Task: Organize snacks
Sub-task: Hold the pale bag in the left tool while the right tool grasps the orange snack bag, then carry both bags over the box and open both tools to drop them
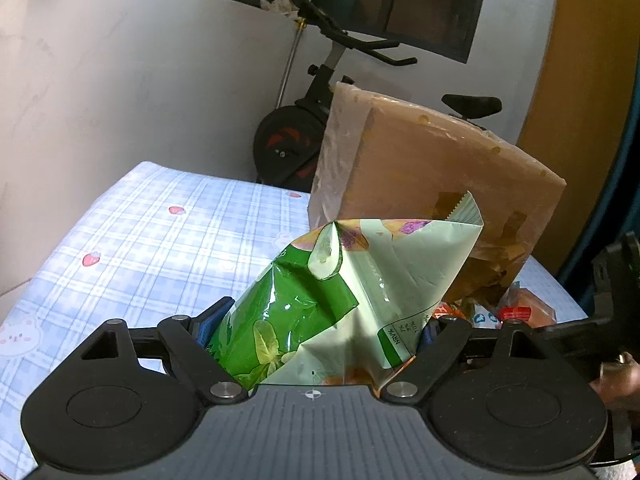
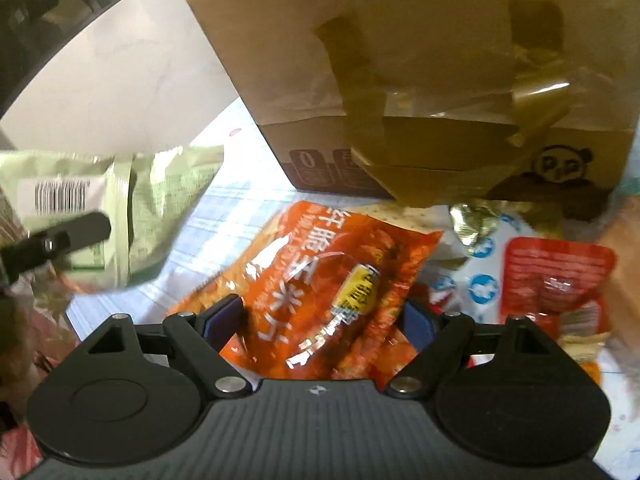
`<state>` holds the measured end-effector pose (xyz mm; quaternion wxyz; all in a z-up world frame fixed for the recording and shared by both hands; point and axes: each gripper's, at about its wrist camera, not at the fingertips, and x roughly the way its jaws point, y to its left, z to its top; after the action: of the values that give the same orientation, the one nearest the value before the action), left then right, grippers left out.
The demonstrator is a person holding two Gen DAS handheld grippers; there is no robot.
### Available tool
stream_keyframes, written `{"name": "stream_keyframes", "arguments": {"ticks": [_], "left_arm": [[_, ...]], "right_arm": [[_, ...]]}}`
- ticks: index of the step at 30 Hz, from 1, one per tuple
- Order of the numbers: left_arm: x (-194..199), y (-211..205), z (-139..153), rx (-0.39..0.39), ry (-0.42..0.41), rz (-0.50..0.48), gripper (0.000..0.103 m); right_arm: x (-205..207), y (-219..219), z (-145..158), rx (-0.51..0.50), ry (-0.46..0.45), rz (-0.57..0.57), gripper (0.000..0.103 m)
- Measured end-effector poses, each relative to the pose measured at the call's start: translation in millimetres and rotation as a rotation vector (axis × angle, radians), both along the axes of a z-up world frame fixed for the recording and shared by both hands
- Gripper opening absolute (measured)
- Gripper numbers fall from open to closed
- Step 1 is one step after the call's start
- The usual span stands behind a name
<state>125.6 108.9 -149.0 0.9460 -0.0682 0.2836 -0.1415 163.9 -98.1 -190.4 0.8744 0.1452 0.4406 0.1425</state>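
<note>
L tool (image 1: 316,328) grips green snack bag (image 1: 320,300); R tool (image 2: 318,320) w/ jaws apart around orange bag (image 2: 320,280).

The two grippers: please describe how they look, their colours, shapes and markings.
Both the left gripper and the right gripper are matte black, with round discs, ribbed central plate bearing a small crosshair mark, silver pivot pins, and blue-padded fingers.

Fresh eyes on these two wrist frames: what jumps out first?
The green snack bag fills the left wrist view, pinched between the jaws of the left gripper above the blue checked cloth. In the right wrist view, the right gripper has its jaws around an orange snack bag lying among other packets. Behind both stands a taped cardboard box.
</note>
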Motion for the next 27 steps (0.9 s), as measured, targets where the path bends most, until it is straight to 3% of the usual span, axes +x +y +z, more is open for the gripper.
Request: {"name": "stream_keyframes", "arguments": {"ticks": [5, 7, 13, 21, 27], "left_arm": [[2.9, -3.7, -1.1, -0.007, 0.009, 0.009, 0.087], [3.5, -3.4, -0.1, -0.011, 0.006, 0.007, 0.087], [1.3, -4.1, 8.5, -0.012, -0.019, 0.004, 0.087], [-0.3, -12.4, 40.3, -0.004, -0.093, -0.007, 0.087], [-4.0, -23.0, 78.2, 0.011, -0.188, -0.035, 0.087]], "right_arm": [[16.6, 4.0, -7.6, 0.058, 0.032, -0.04, 0.084], [18.1, 4.8, -9.2, 0.084, 0.034, -0.034, 0.071], [5.0, -0.9, 6.3, 0.085, -0.033, -0.046, 0.054], [-19.1, -28.9, 40.8, 0.137, -0.167, -0.074, 0.052], [-29.0, -42.8, 83.9, 0.152, -0.298, -0.057, 0.052]]}}
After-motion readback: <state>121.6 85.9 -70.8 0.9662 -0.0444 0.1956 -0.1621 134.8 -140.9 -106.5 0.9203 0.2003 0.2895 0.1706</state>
